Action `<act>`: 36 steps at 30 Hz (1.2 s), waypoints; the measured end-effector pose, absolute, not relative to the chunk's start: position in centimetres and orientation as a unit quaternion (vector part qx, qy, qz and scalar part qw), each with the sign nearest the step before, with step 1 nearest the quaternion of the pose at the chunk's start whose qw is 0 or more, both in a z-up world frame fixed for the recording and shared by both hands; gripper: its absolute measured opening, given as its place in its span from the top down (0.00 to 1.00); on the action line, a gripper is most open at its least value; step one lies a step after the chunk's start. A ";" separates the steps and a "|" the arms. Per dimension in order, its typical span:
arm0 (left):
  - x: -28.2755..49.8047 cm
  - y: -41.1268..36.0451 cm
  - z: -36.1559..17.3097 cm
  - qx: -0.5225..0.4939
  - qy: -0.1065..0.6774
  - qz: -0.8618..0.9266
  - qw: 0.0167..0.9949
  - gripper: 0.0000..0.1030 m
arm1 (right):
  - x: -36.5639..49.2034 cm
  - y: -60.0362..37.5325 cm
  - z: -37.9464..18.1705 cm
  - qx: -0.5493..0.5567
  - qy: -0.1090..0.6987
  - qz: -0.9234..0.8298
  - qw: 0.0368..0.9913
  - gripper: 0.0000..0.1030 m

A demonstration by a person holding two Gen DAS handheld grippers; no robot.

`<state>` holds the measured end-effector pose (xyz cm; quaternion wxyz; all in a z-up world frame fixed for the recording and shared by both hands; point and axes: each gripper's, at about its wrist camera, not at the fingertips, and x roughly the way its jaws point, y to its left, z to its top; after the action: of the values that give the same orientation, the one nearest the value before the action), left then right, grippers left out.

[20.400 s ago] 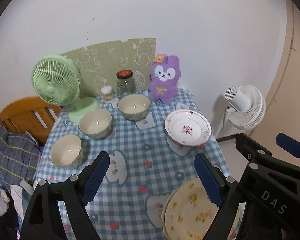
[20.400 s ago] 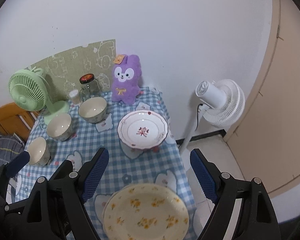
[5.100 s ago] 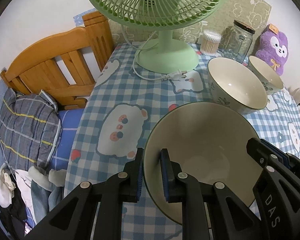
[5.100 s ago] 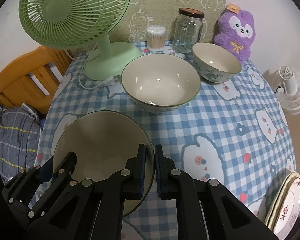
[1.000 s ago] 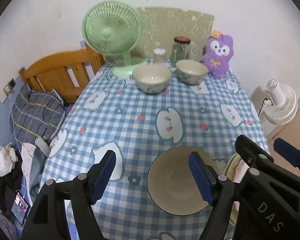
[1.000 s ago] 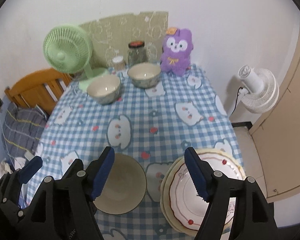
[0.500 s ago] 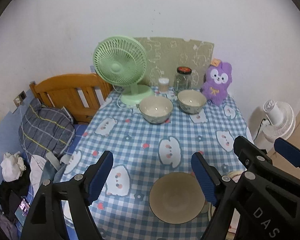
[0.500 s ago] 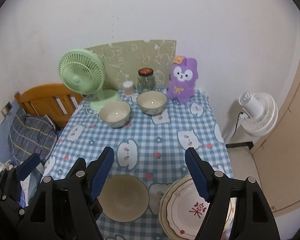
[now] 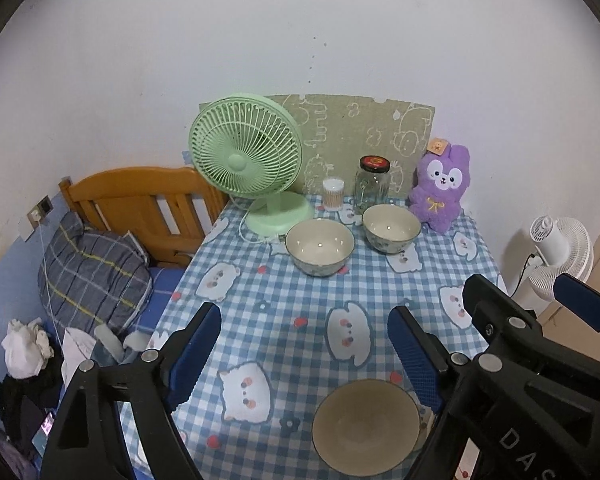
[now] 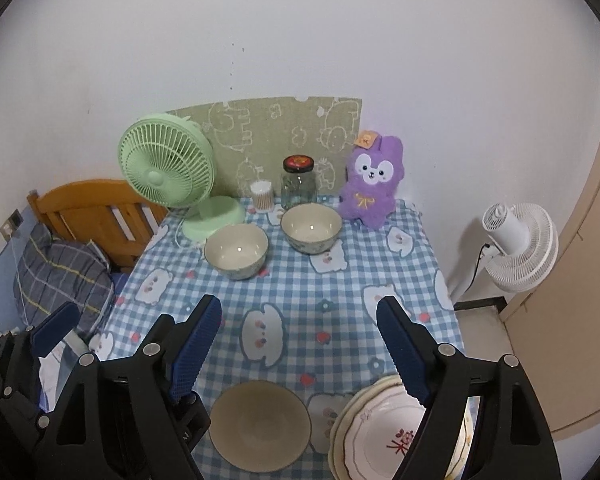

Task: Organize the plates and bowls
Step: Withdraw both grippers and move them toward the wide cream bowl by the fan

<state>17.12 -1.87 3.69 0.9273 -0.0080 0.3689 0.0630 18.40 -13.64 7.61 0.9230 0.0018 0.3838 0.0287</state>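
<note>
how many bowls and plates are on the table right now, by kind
bowls: 3 – near bowl, middle bowl, far bowl
plates: 2 – red-flower plate stacked on a yellowish plate
total: 5

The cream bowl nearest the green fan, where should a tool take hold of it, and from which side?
Grip the cream bowl by its thin rim, one finger inside and one outside, coming from above at the near edge. It sits upright and open, and its body looks too wide to span. The near side faces open blue checked tablecloth; the green fan base crowds the far side.
</note>
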 end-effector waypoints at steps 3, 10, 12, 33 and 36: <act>18.0 -1.6 4.2 -0.007 0.361 0.059 0.931 0.16 | 19.0 -13.2 8.1 -0.005 0.380 0.025 0.925 0.20; 20.1 -1.0 4.5 -0.009 0.358 0.049 0.932 0.15 | 21.1 -12.1 8.1 -0.002 0.379 0.022 0.925 0.20; 20.8 -0.7 4.5 -0.008 0.359 0.047 0.932 0.15 | 21.7 -11.8 8.0 -0.001 0.380 0.020 0.925 0.20; 30.7 2.4 2.0 -0.007 0.381 0.022 0.924 0.15 | 31.7 -8.3 5.0 0.006 0.382 -0.002 0.924 0.20; 32.2 2.7 1.2 -0.011 0.384 0.012 0.923 0.15 | 33.2 -8.0 4.0 0.007 0.382 -0.006 0.924 0.20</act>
<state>32.16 2.68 1.16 0.9232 -0.0109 0.3840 0.0119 33.20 -8.05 4.01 0.9242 0.0074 0.3818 -0.0059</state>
